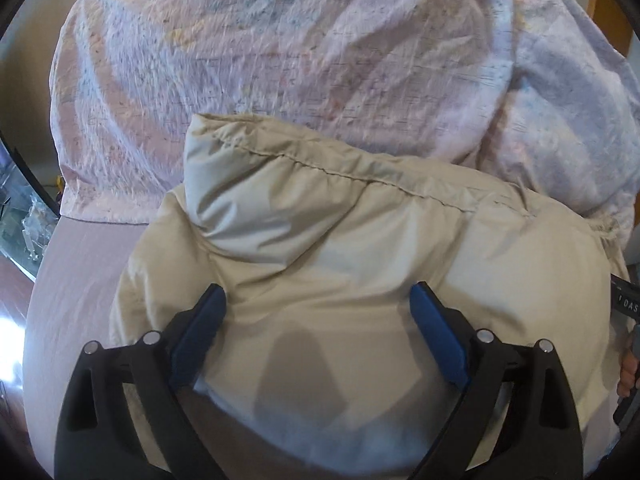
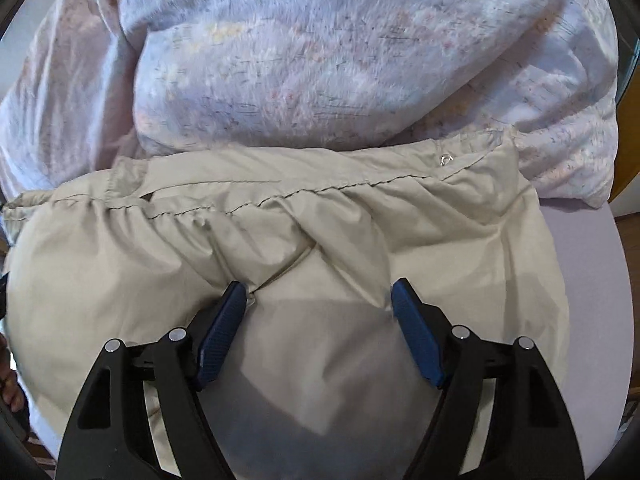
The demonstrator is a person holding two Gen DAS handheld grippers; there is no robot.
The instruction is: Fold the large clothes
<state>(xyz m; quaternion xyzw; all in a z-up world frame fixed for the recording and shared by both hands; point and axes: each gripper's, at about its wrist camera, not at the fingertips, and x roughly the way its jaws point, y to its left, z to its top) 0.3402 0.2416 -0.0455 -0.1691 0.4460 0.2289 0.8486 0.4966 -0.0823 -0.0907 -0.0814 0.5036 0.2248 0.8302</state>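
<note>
Hovering over beige puffy jacket [image 1: 360, 264] | left gripper [image 1: 318, 296], right gripper [image 2: 318, 292] both spread wide, grasping nothing | risk: slick padding between fingers springs back, fold reopens

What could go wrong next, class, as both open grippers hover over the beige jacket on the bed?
1. The puffy beige jacket looks slippery; the left gripper or right gripper may pinch only one layer.
2. The patterned duvet touches the jacket's far edge and could get caught in a fold.
</note>
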